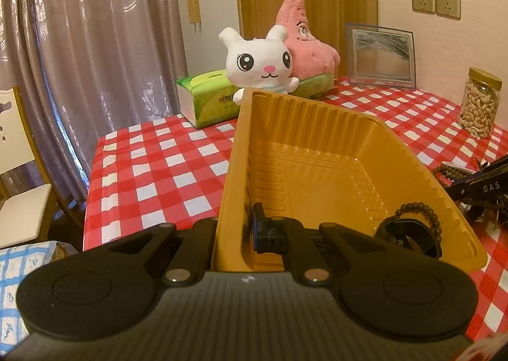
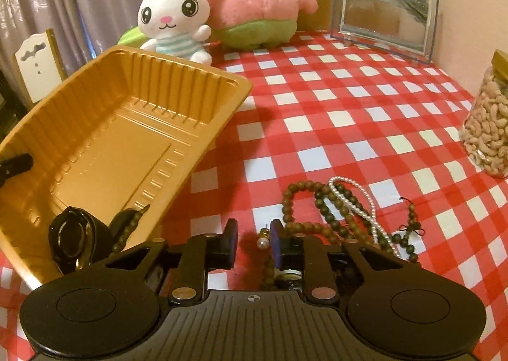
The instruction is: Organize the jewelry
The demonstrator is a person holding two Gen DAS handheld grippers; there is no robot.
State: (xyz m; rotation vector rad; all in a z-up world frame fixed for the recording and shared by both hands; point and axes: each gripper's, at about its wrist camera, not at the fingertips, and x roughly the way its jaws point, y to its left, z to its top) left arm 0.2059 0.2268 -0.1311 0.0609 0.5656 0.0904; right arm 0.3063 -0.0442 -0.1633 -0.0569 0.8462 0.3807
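Observation:
A gold plastic tray (image 1: 317,170) sits tilted on the checked cloth, its left wall pinched by my left gripper (image 1: 235,229), which is shut on it. In the tray's near corner lie a black watch-like band (image 1: 406,234) and a brown bead bracelet (image 1: 425,212). The right wrist view shows the tray (image 2: 111,139) at left with that band (image 2: 74,240) in it. My right gripper (image 2: 253,234) hangs open over a pile of brown bead strands (image 2: 317,227) and a pearl strand (image 2: 358,205) on the table. A small pearl piece (image 2: 263,243) lies under its jaws, touching neither pad.
Two plush toys, a white rabbit (image 2: 174,15) and a pink star (image 2: 257,2), stand at the table's back beside a green tissue pack (image 1: 209,97). A clear picture frame (image 2: 384,9) and a jar of cashews (image 2: 489,126) stand at the right. A chair (image 1: 19,196) is left of the table.

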